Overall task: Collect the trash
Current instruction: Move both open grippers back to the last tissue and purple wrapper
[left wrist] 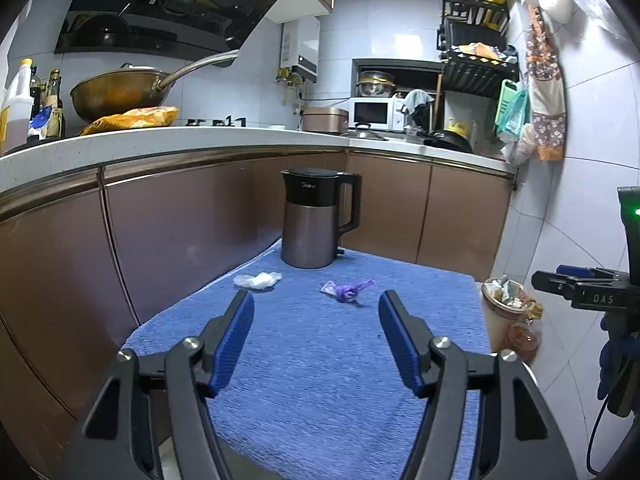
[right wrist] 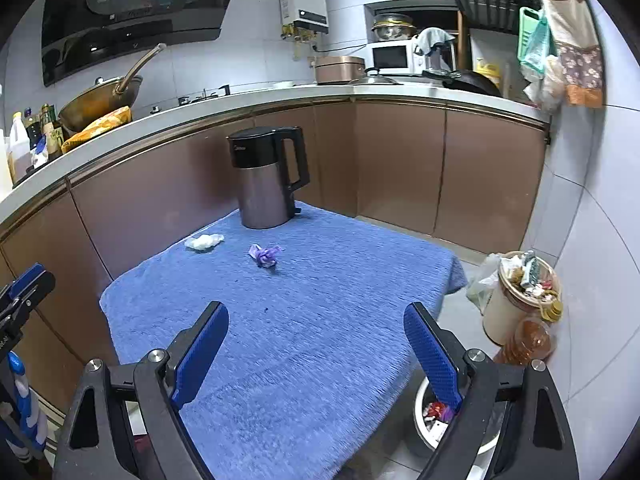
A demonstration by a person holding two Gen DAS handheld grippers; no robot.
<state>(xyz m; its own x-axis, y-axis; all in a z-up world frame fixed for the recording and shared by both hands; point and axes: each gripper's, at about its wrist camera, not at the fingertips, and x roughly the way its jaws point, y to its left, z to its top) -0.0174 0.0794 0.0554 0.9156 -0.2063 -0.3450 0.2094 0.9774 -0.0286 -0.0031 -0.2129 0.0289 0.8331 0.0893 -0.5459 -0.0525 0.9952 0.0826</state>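
**Two scraps ahead of empty jaws**

The purple wrapper (left wrist: 346, 290) and white wad (left wrist: 257, 280) lie on the blue cloth (left wrist: 320, 380) beyond the left gripper (left wrist: 316, 340), near the kettle (left wrist: 316, 218). Two scraps, one kettle. The white bin (right wrist: 424, 420) sits under the right gripper (right wrist: 316, 354). Both grippers hover level over the cloth, jaws spread wide, holding nothing.

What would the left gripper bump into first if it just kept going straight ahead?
Probably the purple wrapper. It lies on the blue towel roughly ahead of the open left gripper, with the kettle behind it. Depth is hard to judge, and it might pass just above.
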